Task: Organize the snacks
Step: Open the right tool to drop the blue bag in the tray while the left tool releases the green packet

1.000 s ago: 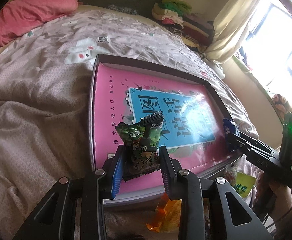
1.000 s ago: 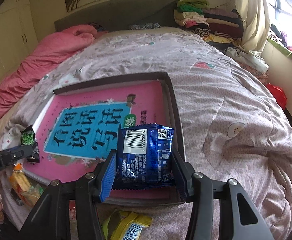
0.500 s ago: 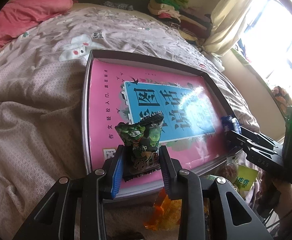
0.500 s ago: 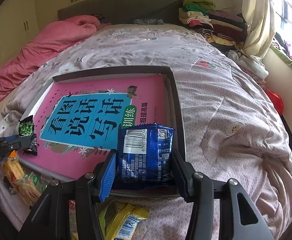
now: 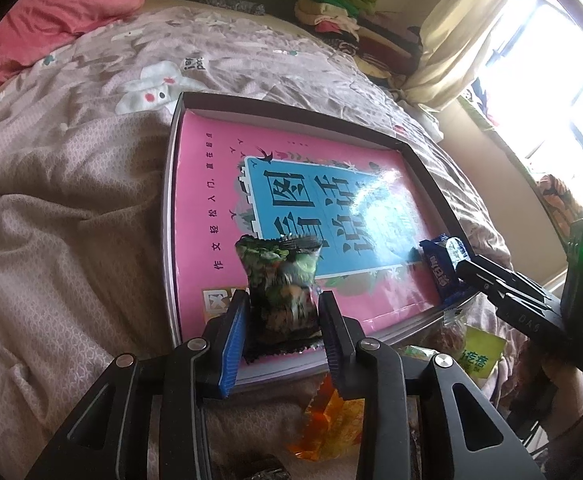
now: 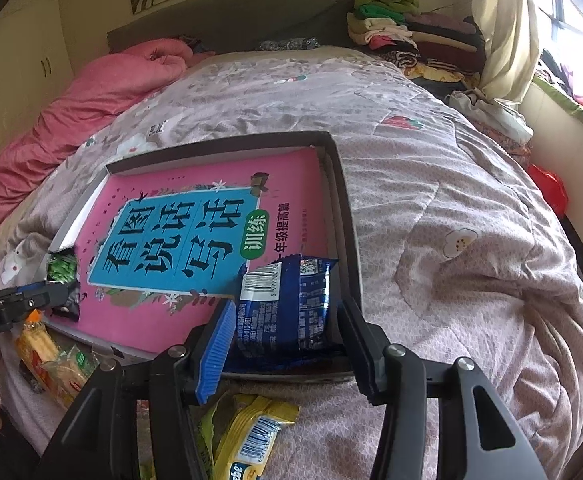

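A shallow dark tray [image 5: 291, 106] lies on the bed with a pink and blue book [image 5: 219, 184] inside; it also shows in the right wrist view [image 6: 343, 200]. My left gripper [image 5: 283, 320] is shut on a green snack packet [image 5: 279, 276], held upright over the tray's near left corner. My right gripper [image 6: 287, 336] is shut on a blue snack packet [image 6: 283, 304] over the tray's near right corner. The blue packet [image 5: 443, 268] and right gripper [image 5: 531, 304] show in the left wrist view. The green packet [image 6: 63, 276] shows in the right wrist view.
Loose snacks lie below the tray's near edge: an orange packet [image 5: 331, 420], a green-yellow packet [image 5: 479, 356], a yellow packet [image 6: 247, 436] and cracker packs [image 6: 51, 356]. A pink duvet [image 6: 91, 92] lies far left. Folded clothes [image 6: 407, 36] are stacked by the headboard.
Both grippers have moved forward over the tray's near edge with their packets. The blue packet now tilts and sits lower over the book.
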`<state>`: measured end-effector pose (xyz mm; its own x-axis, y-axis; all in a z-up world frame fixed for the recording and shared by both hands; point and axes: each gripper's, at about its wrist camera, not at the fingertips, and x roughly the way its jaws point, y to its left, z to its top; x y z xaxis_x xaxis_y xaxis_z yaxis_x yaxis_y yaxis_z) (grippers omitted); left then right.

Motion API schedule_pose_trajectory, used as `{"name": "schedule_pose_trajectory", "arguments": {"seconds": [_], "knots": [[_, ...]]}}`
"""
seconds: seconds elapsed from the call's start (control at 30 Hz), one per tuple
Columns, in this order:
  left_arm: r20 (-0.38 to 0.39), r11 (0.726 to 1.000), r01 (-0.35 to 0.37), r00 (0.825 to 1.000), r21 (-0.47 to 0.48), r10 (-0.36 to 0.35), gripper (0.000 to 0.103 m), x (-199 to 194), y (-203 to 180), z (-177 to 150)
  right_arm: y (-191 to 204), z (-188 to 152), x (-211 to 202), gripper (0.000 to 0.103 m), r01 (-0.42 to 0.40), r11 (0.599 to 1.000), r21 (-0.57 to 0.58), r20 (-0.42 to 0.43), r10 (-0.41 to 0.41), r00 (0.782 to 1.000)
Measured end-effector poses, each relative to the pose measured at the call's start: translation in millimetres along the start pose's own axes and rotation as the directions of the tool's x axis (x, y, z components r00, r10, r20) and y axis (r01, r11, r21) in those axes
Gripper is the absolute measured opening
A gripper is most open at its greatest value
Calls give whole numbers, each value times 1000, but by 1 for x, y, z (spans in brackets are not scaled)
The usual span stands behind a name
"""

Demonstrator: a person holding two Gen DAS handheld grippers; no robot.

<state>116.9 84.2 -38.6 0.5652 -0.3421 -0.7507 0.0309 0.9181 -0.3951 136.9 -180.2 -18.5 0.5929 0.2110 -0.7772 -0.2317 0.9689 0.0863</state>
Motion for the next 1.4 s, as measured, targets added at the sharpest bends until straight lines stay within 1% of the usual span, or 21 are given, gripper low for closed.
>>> {"name": "schedule_pose_trajectory", "arguments": {"seconds": [0.1,0.27,0.33,0.37,0.53,0.7,0.87,0.97,1.1,1.2,1.4], "knots": [[1,1000,11,1000,-7,-11,42,-2,1,1,-4,0,-5,53,-11,1000,23,11,11,1000],[2,1000,19,1000,-17,-19,44,-5,3,1,-5,1,-14,53,-19,999,37,28,18,999],[5,999,22,1000,-23,-22,47,-6,4,1,-4,1,-18,53,-26,999,41,37,24,999],[6,999,20,1000,-25,-20,51,-7,4,1,-4,1,-19,53,-29,999,42,40,27,999],[16,999,33,999,-42,-33,53,-13,7,1,0,1,-30,53,-45,998,37,61,43,997],[30,998,40,999,-38,-39,61,-20,6,2,3,2,-40,55,-61,998,31,85,58,995],[52,998,41,998,-41,-39,64,-29,8,3,7,2,-50,55,-79,997,25,109,76,991],[67,998,42,997,-43,-39,67,-35,9,5,9,1,-56,58,-92,996,17,126,89,988],[89,998,43,995,-42,-39,70,-45,10,6,11,-1,-64,59,-103,995,11,139,101,985],[103,999,38,994,-32,-34,73,-51,9,5,11,-3,-68,60,-111,994,12,140,108,984],[128,1000,10,992,7,-10,74,-61,0,2,14,-9,-76,60,-124,992,3,139,122,983]]}}
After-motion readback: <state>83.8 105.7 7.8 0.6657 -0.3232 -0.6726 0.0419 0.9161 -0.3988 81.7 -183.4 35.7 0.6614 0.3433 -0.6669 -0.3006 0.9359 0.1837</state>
